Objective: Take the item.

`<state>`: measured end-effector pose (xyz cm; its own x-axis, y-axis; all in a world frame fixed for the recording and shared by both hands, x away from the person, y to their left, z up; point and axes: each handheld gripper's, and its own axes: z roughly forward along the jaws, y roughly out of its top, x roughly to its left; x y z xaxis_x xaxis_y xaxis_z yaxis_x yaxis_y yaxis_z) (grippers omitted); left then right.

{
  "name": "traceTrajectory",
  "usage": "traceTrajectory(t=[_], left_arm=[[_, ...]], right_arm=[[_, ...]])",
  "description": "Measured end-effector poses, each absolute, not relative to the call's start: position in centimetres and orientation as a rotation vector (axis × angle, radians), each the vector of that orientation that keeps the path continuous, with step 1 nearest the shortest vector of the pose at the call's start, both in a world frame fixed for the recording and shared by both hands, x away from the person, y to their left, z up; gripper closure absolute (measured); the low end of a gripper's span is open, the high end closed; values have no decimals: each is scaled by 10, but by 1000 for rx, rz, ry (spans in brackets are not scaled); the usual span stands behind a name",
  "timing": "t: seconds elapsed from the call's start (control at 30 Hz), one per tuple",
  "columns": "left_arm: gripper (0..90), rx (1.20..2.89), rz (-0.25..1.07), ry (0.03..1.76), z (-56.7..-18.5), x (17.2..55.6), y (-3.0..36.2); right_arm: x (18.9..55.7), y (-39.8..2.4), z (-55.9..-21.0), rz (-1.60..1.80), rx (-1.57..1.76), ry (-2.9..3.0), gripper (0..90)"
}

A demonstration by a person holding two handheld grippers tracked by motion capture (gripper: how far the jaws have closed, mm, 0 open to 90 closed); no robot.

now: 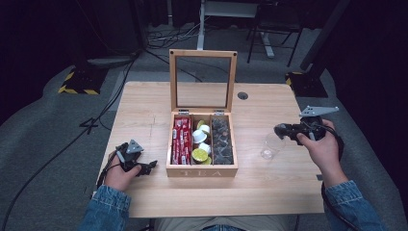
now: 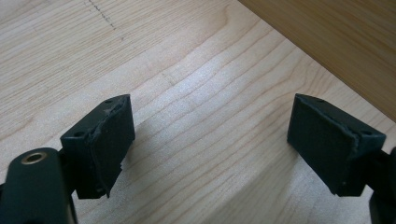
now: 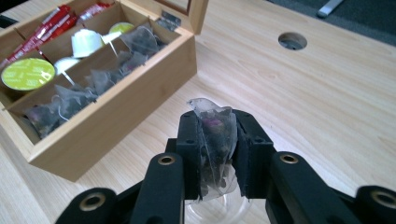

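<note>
Red sachets (image 1: 181,140); lime-green capsule (image 1: 199,155); light wood box (image 1: 202,171)

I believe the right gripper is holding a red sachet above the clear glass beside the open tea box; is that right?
Not quite: the right gripper is shut on a translucent tea bag of dark dried flowers, not a red sachet. The right gripper view shows this. The rest stands: it is above the clear glass, beside the open tea box.

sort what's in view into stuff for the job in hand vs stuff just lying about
In the job:
- tea bag, clamped in the right gripper
- glass, below that gripper
- tea box, open, bags in its right compartment

Lying about:
- red sachets
- capsules
- left gripper, open over the table
- table hole
</note>
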<state>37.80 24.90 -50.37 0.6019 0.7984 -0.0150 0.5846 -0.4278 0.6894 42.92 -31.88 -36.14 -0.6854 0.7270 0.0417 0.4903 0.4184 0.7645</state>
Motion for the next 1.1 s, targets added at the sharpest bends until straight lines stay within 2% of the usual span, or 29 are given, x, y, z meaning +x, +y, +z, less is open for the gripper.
traceTrajectory(t=[0.8, 0.87, 0.9, 0.97, 1.1], left_arm=[[153, 2163, 416, 1092, -504, 378, 249], [153, 2162, 416, 1093, -504, 378, 249], [154, 2162, 416, 1093, -504, 378, 249], [154, 2162, 416, 1094, -504, 377, 249], [154, 2162, 417, 1094, -504, 377, 249]], right_arm=[[432, -313, -390, 1030, 1097, 2517, 735], [433, -312, -391, 1024, 1102, 2523, 704], [433, -311, -392, 1022, 1095, 2525, 643], [433, -310, -392, 1025, 1088, 2514, 576], [433, -311, -391, 1061, 1088, 2493, 508]])
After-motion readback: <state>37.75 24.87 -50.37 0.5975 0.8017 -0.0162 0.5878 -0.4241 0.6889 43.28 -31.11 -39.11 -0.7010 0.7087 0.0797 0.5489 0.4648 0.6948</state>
